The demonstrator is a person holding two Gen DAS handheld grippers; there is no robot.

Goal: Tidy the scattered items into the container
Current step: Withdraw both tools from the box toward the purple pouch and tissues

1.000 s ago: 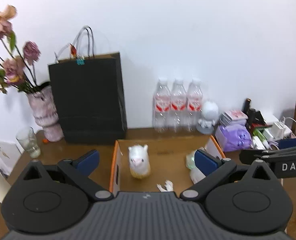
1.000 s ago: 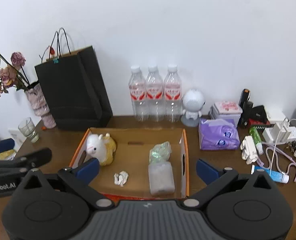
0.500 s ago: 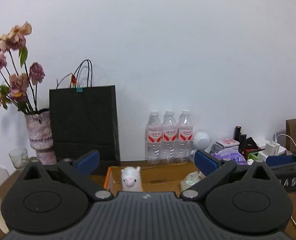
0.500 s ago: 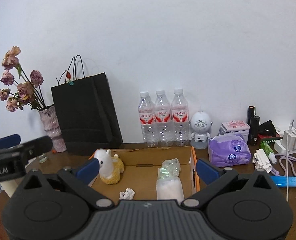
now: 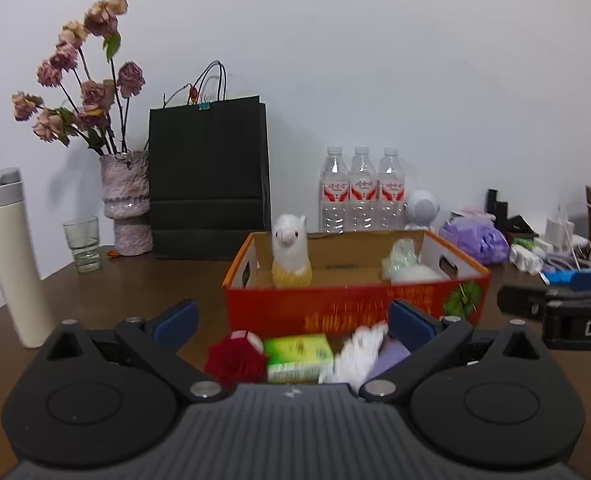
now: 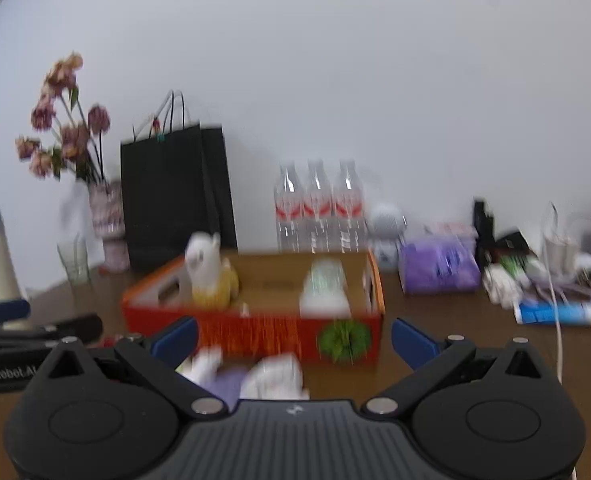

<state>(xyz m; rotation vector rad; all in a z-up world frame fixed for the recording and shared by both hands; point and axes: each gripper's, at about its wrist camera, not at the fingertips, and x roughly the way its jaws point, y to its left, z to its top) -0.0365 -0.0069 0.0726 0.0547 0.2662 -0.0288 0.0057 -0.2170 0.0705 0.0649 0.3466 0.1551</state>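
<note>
Low centre of my left view, red rose, green carton and white wad lie on the table in front of the box, between my left gripper jaws, which are wide open and empty. Right gripper is likewise open. Risks: packed items, so closing may pinch two or shove one against the box. Right view is motion-blurred; the items' near edges are hidden behind my body.

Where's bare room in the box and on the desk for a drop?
Free: cardboard box floor between white alpaca plush and bagged white bundle; brown tabletop between clear glass and the box. Crowded: in front of the box (red rose, green carton) and the cable clutter at right.
</note>
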